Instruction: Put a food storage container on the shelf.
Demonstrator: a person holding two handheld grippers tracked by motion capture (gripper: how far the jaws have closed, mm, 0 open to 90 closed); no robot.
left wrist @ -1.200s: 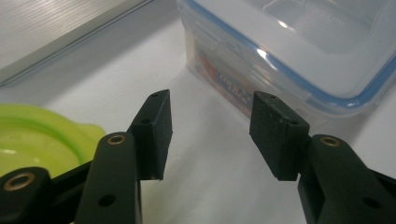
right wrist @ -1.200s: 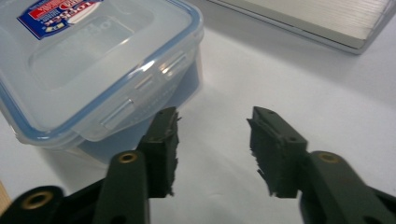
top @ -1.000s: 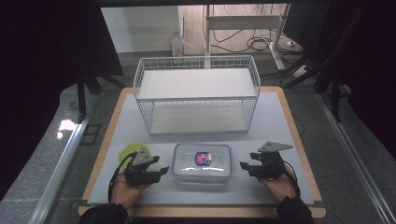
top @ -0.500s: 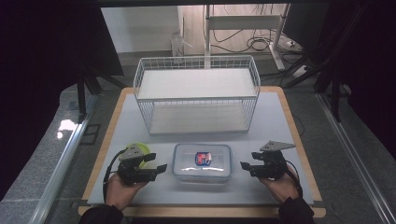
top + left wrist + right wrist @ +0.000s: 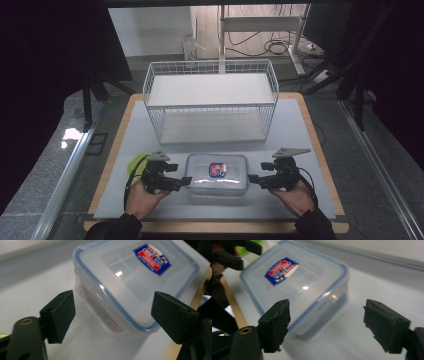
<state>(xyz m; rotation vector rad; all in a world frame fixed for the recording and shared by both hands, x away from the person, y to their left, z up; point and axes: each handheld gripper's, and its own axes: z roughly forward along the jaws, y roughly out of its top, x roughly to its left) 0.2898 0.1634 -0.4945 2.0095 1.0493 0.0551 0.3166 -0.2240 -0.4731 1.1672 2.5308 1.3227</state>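
Both hand-held grippers, left [image 5: 184, 182] and right [image 5: 253, 178], have just been opening and stand apart, flanking my lidded plastic container [image 5: 217, 173] for a two-sided lift.

Left claw [image 5: 186, 181]: held low in the person's left hand [image 5: 142, 199], pointing inward, jaws apart and just opened wider, nothing pressed between them. Right claw [image 5: 251, 178]: held in the right hand [image 5: 295, 195], pointing inward toward the left one, jaws likewise just opened, gripping nothing.

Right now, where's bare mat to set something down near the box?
Free: the strip of white mat between the wire basket and the lidded plastic container, plus both far corners beside the basket. Crowded: the near edge, where the left gripper and right gripper, jaws just opened, flank the container; a green thing lies behind the left.
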